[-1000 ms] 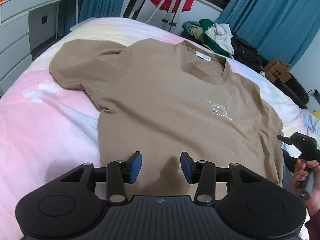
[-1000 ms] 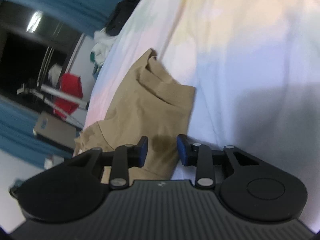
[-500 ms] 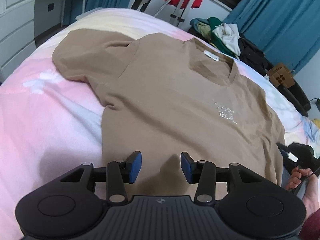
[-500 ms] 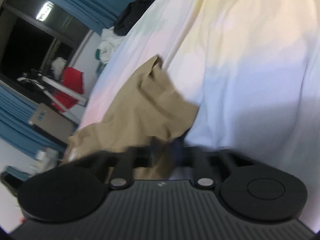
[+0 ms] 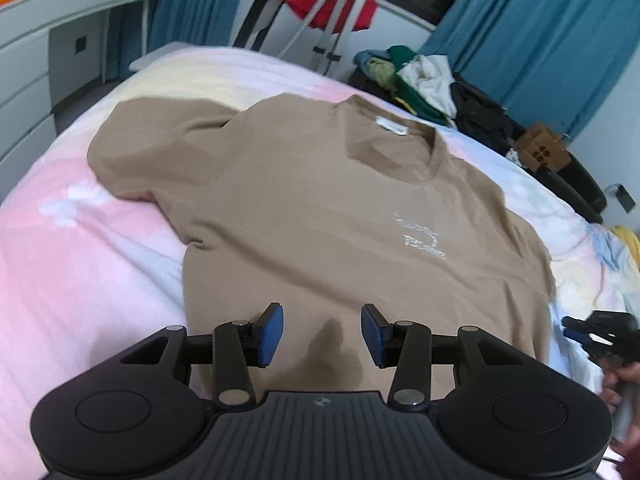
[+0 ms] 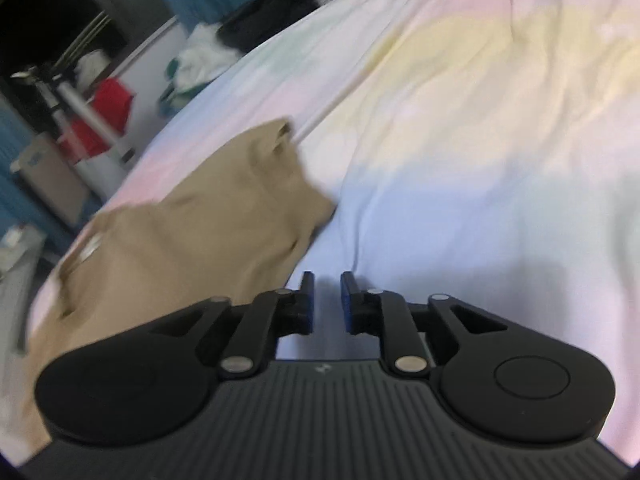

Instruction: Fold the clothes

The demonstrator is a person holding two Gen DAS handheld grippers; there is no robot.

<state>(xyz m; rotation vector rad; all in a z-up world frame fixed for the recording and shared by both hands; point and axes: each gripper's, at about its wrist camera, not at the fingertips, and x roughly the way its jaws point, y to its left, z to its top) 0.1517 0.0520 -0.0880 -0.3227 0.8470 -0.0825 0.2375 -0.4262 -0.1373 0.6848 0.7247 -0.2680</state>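
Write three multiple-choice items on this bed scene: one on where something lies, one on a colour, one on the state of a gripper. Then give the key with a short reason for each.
1. Where does the T-shirt lie?
A. spread flat on the bed, front up
B. hung on a rack
C. stuffed in a drawer

2. What colour are the curtains behind the bed?
A. red
B. blue
C. white

3. How does the left gripper stand?
A. shut on the shirt's hem
B. shut on nothing
C. open above the shirt's lower part

Key: 1 A, the shirt lies spread on the pastel sheet with its collar label and chest print showing. 2 B, blue drapes hang on both sides of the room. 3 C, the two blue pads stand well apart with only fabric seen between them.
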